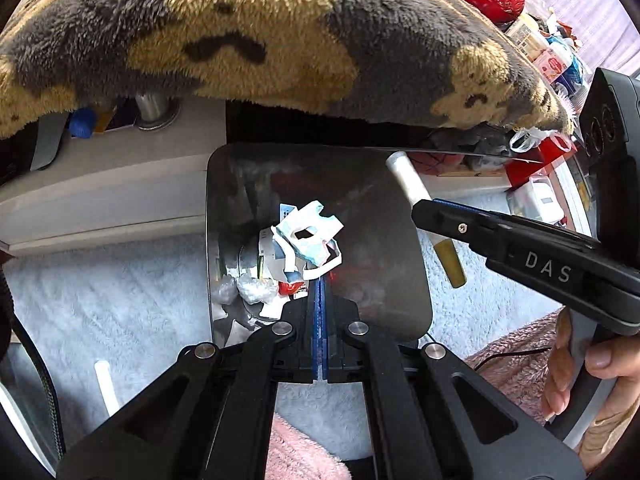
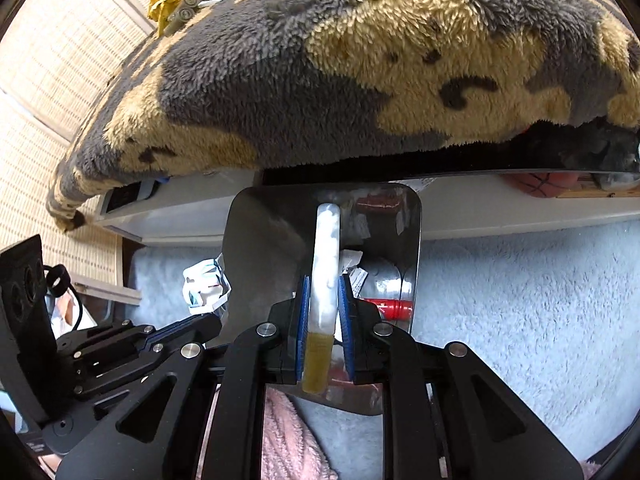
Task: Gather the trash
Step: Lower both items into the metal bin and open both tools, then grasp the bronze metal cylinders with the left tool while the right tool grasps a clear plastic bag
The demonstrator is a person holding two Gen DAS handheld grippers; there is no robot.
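My left gripper [image 1: 322,280] is shut on a crumpled white and pale blue paper wrapper [image 1: 308,236], which hangs over the open top of a metal bin [image 1: 224,200]. Inside the bin lie scraps of paper, clear plastic and something red. My right gripper [image 2: 325,280] is shut on a slim tube [image 2: 328,240], white with a yellow end, pointing down over the same bin [image 2: 416,240]. In the left wrist view the right gripper [image 1: 420,214] comes in from the right with the tube [image 1: 404,176] above the bin's right rim. The right wrist view has the left gripper [image 2: 208,320] and wrapper [image 2: 204,284] at the bin's left side.
A grey and tan plush blanket [image 1: 240,40] overhangs just above the bin. A pale fluffy rug [image 1: 100,300] surrounds the bin, with a white stick [image 1: 106,384] on it. Pink fleece [image 1: 296,452] lies near me. A hand [image 1: 580,364] holds the right gripper. Clutter [image 1: 552,56] is piled far right.
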